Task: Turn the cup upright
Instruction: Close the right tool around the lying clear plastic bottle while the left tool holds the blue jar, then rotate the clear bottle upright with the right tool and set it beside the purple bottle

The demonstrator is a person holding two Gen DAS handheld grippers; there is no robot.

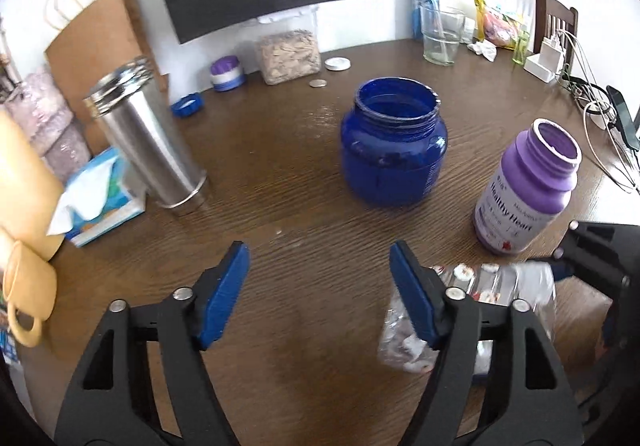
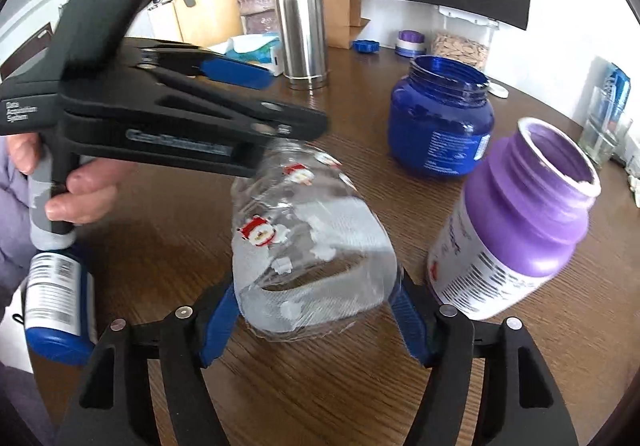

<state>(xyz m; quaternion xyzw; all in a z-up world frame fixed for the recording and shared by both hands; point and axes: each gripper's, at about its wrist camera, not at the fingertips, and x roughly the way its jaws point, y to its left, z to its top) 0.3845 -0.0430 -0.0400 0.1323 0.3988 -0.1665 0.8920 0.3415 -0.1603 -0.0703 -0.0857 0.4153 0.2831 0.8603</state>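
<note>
The right gripper (image 2: pixel 316 310) clamps the clear cup (image 2: pixel 308 246), which lies tilted on its side above the worktop (image 2: pixel 168 238). The left gripper (image 1: pixel 320 286), level and spread wide, holds nothing, one finger (image 1: pixel 416 302) beside the cup.

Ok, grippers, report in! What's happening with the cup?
Right gripper shut on clear plastic Santa-print cup, tilted. Left gripper open, empty. Purple pill bottle close beside.
</note>
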